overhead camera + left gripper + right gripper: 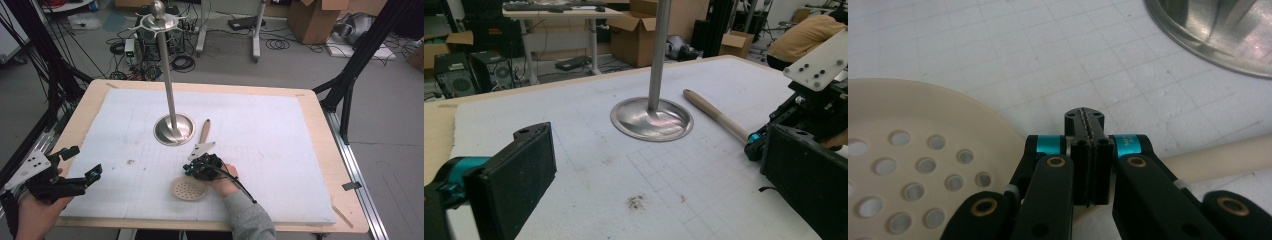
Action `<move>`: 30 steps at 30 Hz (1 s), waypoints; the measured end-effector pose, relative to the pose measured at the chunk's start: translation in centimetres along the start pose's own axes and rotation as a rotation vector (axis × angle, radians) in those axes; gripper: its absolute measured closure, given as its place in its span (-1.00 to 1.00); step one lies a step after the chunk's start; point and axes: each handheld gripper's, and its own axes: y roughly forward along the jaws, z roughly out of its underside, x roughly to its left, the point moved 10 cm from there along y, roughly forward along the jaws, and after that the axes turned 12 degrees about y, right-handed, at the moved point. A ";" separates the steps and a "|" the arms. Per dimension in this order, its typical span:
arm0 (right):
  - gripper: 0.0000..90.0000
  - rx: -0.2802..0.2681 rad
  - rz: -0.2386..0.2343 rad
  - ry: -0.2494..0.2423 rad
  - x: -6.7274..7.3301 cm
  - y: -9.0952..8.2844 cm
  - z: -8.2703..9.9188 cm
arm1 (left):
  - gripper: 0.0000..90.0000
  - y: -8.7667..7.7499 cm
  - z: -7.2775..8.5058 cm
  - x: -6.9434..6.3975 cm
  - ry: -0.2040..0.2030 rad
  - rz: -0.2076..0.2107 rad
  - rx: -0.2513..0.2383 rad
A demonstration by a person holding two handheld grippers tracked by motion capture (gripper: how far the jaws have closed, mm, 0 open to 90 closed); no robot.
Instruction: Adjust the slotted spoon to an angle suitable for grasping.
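Right hand-held gripper (1087,131): your jaws are pressed fully together, sitting over the skimmer's neck.
Skimmer (188,188): perforated bowl flat on the tabletop (310,165), handle toward the stand base (173,129).
Left hand-held gripper (659,170): yours gapes wide, empty.

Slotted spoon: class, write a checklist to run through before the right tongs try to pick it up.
1. Slotted spoon lying flat on the mat: ok.
2. Right tongs open for a grasp: not ok, shut with nothing between them.
3. Right tongs above the spoon's handle: ok.
4. Left tongs away from the spoon: ok, and open.
5. Stand upright, not touching the spoon: ok.
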 end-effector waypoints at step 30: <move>1.00 0.007 -0.045 -0.017 -0.9 -5.6 5.0 | -0.96 1.9 -0.5 -0.9 0.011 0.041 -0.001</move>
